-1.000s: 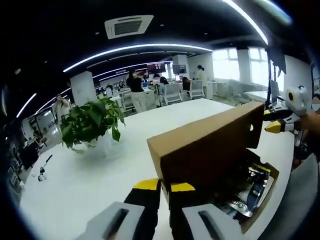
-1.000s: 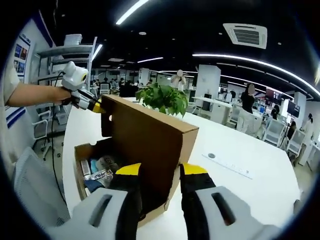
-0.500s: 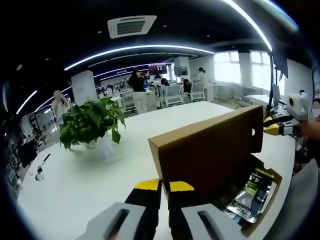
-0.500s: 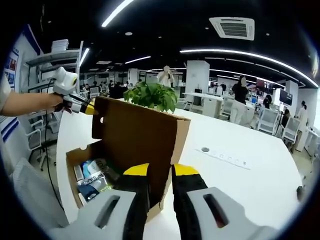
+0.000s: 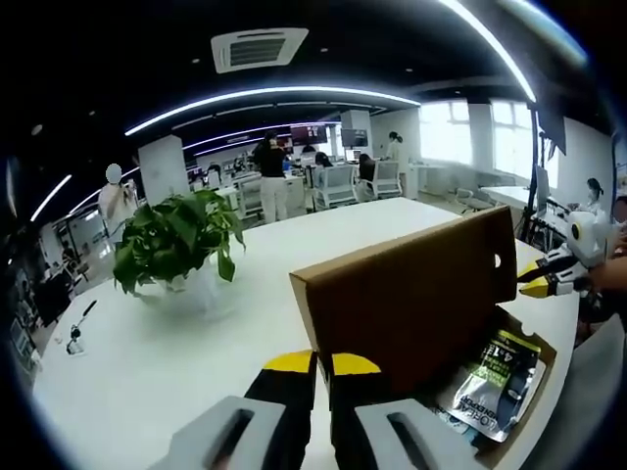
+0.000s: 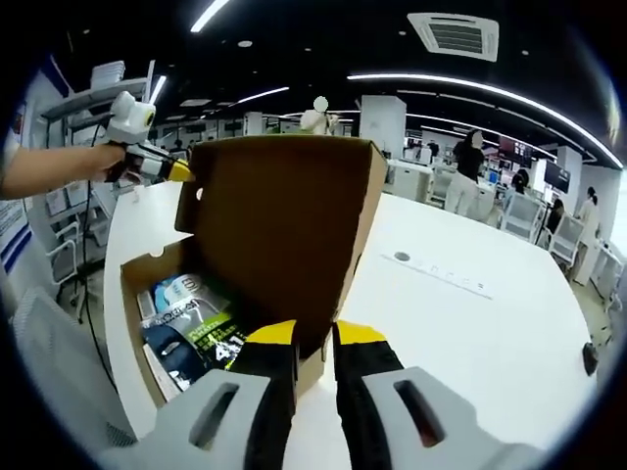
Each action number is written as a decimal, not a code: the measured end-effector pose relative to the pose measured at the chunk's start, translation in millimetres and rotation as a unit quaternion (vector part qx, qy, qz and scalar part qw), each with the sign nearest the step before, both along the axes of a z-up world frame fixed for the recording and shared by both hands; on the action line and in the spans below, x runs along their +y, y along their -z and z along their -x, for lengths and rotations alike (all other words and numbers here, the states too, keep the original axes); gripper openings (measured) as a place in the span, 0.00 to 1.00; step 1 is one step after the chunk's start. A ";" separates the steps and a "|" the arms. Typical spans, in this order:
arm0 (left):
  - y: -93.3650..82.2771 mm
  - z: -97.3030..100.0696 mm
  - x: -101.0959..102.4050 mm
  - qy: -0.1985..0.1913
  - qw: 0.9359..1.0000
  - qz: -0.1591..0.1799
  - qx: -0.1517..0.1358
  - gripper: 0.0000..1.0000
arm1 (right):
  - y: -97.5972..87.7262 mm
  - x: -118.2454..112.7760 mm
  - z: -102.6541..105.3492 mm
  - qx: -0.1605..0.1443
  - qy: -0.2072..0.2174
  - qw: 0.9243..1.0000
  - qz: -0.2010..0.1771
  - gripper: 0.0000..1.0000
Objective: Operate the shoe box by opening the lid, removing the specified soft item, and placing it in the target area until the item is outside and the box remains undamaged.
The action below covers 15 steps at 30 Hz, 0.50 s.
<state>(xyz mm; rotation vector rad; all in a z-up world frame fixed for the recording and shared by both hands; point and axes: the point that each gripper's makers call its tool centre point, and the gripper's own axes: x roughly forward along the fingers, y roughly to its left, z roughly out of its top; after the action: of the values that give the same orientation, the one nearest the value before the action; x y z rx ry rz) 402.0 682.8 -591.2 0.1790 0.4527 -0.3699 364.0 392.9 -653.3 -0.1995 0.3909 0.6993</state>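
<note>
Inside the open box (image 6: 265,235) lie printed pouches (image 6: 191,328); both grippers (image 5: 323,367) (image 6: 313,338) pinch its raised lid (image 5: 411,294). Beneath: white surface (image 5: 176,343), plant (image 5: 176,235), office beyond.

The raised lid (image 6: 284,235) walls off the box's (image 6: 137,323) far side; its near side lies open.
</note>
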 end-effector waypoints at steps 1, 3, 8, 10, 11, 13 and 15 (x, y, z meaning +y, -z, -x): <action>0.2 -1.1 0.1 0.000 1.000 0.001 0.001 0.03 | 0.9 0.0 -0.2 0.001 0.001 1.000 0.001 0.10; 0.6 -2.5 0.0 0.000 1.000 0.001 0.001 0.03 | 2.2 -0.1 -1.7 0.000 0.003 1.000 0.003 0.09; 1.8 -6.8 -0.1 0.001 1.000 0.002 0.002 0.03 | 9.1 0.5 -6.8 0.006 0.007 1.000 0.012 0.08; 2.2 -8.5 -0.4 0.001 1.000 0.003 0.003 0.03 | 11.3 0.9 -8.6 0.008 0.010 1.000 0.014 0.07; 2.4 -9.3 -0.5 0.001 1.000 0.003 0.003 0.03 | 12.5 0.9 -10.2 0.010 0.014 1.000 0.013 0.07; 3.3 -11.5 -0.5 0.000 1.000 0.004 0.004 0.03 | 14.8 1.1 -13.6 0.013 0.022 1.000 0.013 0.06; 3.8 -13.4 -0.6 -0.001 1.000 0.007 0.005 0.03 | 15.2 0.7 -17.1 0.014 0.031 0.999 0.011 0.05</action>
<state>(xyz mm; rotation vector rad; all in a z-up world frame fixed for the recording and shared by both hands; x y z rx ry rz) 415.4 682.2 -595.0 0.1639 0.4596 -0.3717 381.1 393.7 -668.5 -0.1990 0.4296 0.6377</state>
